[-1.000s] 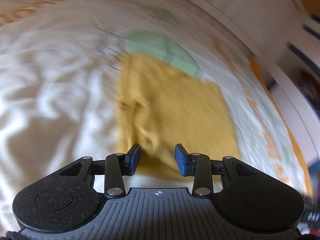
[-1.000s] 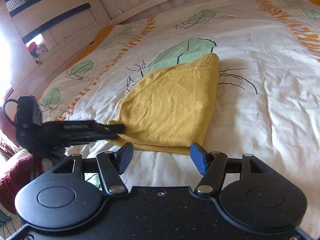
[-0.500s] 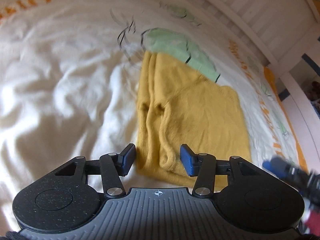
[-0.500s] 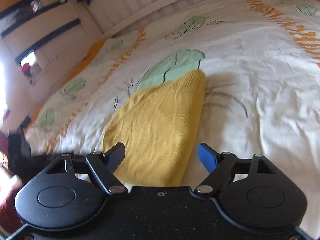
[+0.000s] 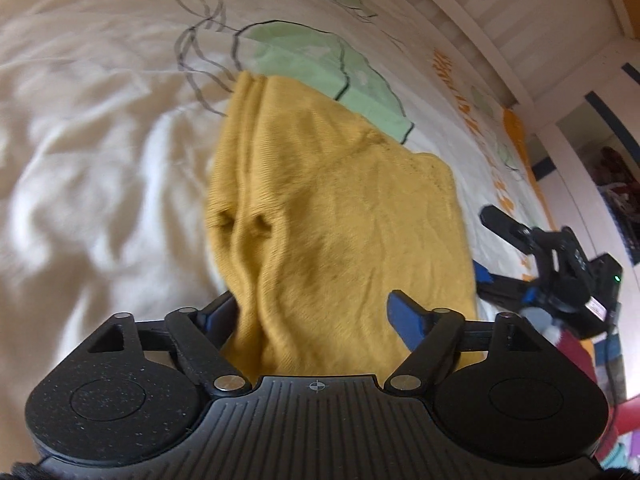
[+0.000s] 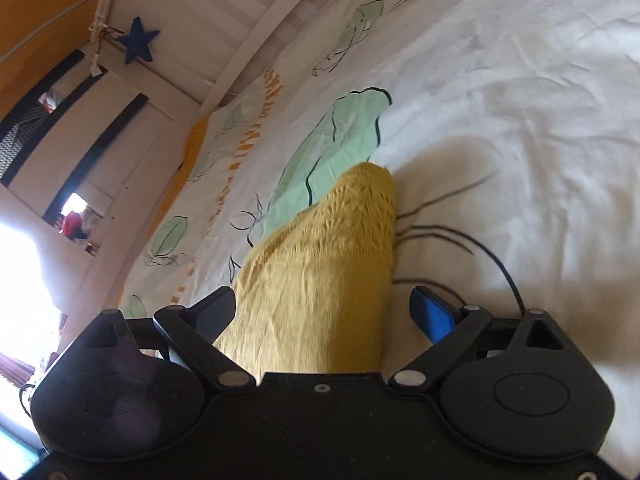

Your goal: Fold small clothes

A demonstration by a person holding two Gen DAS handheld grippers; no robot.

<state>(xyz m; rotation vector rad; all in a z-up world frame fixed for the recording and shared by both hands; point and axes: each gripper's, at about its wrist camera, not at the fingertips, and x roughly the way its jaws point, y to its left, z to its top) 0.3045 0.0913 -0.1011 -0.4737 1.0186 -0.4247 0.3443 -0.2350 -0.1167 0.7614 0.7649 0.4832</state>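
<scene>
A yellow knitted garment (image 5: pixel 340 216) lies folded on the bed, one rumpled fold running along its left side. My left gripper (image 5: pixel 312 308) straddles its near edge, jaws opening. The cloth lies between the pads, which do not press on it. In the right wrist view the garment (image 6: pixel 328 264) reaches forward to a narrow end. My right gripper (image 6: pixel 324 300) stands wide over its near end, jaws opening, the blue pad (image 6: pixel 432 312) off the cloth. The left wrist view also catches my right gripper (image 5: pixel 486 246) at the garment's right edge.
The white duvet cover (image 5: pixel 100 168) with green leaf prints (image 5: pixel 320 64) and orange stripes is wrinkled to the left. A white slatted bed frame (image 6: pixel 248 12) with a blue star (image 6: pixel 138 40) runs behind. A red sleeve (image 5: pixel 576 356) shows at the right.
Both grippers have come closer to the garment and their jaws have widened. The right gripper has rolled and now appears at the right edge of the left wrist view.
</scene>
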